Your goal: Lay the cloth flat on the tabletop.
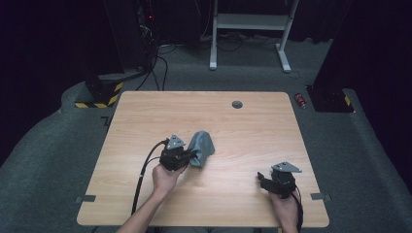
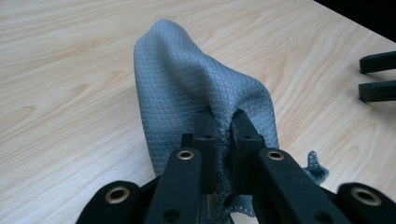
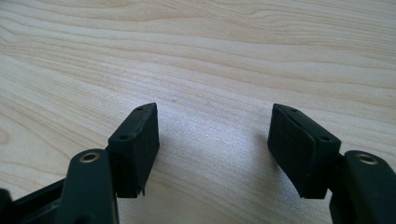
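The left hand-held gripper [image 2: 223, 122] is clamped narrow on one edge of the grey cloth [image 2: 187, 88], which stands bunched on the table [image 1: 145, 116] near its middle. The right hand-held gripper [image 3: 212, 140] rests with jaws wide and nothing between them, well apart from the cloth. Risk: the grip takes only a thin fold; a quick pull could slip the fabric free, or drag it into a tighter bunch.

This looks like a lab or test room. A bare wooden table [image 1: 145, 204] stands on grey carpet [image 1: 58, 160], with dark equipment racks [image 1: 128, 34] and loose cables [image 1: 158, 68] at the far left. A white desk frame [image 1: 250, 29] stands far behind, and yellow-black hazard-striped bases [image 1: 99, 94] flank the table.
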`<state>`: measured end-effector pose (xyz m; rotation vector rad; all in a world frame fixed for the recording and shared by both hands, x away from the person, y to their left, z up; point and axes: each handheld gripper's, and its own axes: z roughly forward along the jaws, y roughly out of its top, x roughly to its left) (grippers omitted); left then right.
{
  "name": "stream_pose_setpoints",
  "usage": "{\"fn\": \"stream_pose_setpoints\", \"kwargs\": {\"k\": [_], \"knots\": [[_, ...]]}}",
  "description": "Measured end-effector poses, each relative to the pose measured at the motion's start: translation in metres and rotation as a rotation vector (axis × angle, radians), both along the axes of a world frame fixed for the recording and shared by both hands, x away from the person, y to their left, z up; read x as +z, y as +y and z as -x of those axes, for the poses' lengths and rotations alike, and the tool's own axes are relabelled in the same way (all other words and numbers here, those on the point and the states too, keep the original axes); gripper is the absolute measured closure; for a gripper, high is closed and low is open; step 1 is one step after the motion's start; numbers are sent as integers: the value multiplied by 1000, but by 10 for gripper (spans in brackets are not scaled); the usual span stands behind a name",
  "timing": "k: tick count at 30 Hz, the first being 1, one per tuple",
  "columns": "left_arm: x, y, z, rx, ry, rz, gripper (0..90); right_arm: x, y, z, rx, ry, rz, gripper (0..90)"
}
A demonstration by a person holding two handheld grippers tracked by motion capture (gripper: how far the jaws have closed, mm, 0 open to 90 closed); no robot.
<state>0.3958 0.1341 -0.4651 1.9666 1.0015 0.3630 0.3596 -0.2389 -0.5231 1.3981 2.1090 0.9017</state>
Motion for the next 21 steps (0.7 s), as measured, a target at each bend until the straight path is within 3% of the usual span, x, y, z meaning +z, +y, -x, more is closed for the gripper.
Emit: {"fn": "stream_pose_setpoints", "kwargs": {"k": [3,13,17,21], "knots": [[-5,-10,1,-19,11,-2,838,0,0,0,1,0,1,336],[-36,-31,1,-61,76,-74,815,0,0,0,0,0,0,336],[-41,-31,5,-65,76,-100,686,0,0,0,1,0,2,336],[-41,-24,11,-31,67,-98,554,0,0,0,-3,-3,1,366]]}}
